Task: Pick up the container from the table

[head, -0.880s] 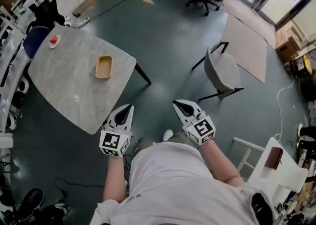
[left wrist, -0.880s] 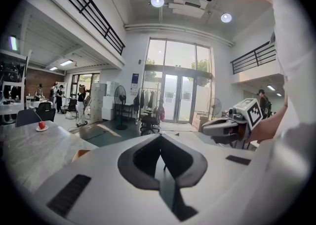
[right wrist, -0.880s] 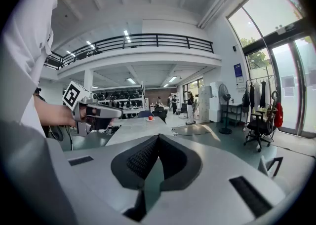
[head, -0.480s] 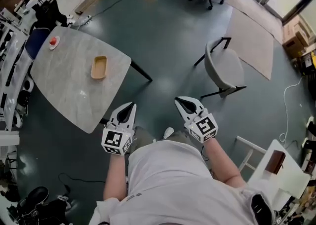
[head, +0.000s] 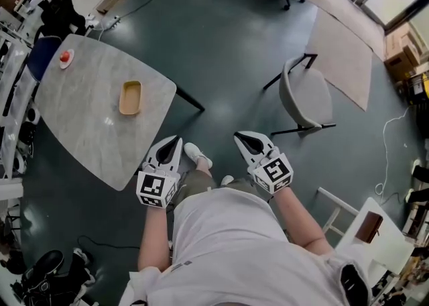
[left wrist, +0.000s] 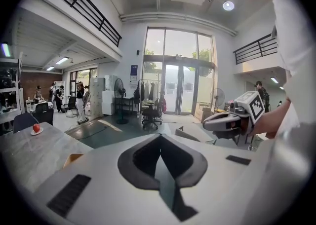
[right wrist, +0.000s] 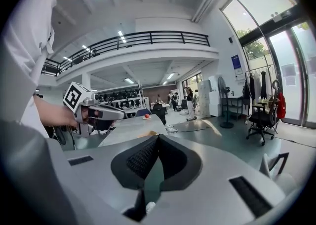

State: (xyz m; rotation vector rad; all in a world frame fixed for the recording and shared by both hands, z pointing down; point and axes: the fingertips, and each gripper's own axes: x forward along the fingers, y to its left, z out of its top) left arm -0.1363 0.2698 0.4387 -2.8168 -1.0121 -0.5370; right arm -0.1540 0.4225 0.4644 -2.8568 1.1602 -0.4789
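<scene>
The container (head: 130, 97) is a shallow tan tray lying near the middle of the grey marble table (head: 80, 123) at the head view's left. Both grippers hover in front of the person's body, off the table's near corner and well short of the container. My left gripper (head: 173, 143) is shut with nothing in it, its tips closest to the table edge. My right gripper (head: 242, 139) is shut and empty too. In the left gripper view the container (left wrist: 73, 158) peeks past the gripper body. The right gripper view shows the container (right wrist: 146, 133) as a small tan patch.
A red fruit on a small plate (head: 65, 57) sits at the table's far corner. A grey chair (head: 305, 96) stands to the right on the dark floor, with a pale rug (head: 345, 36) beyond. A white side table (head: 382, 231) is at the lower right. The person's white shoe (head: 196, 155) shows between the grippers.
The person has stepped forward: a white shoe now shows between the grippers, and the table and container have slid left in the head view. Both grippers stay shut and level.
</scene>
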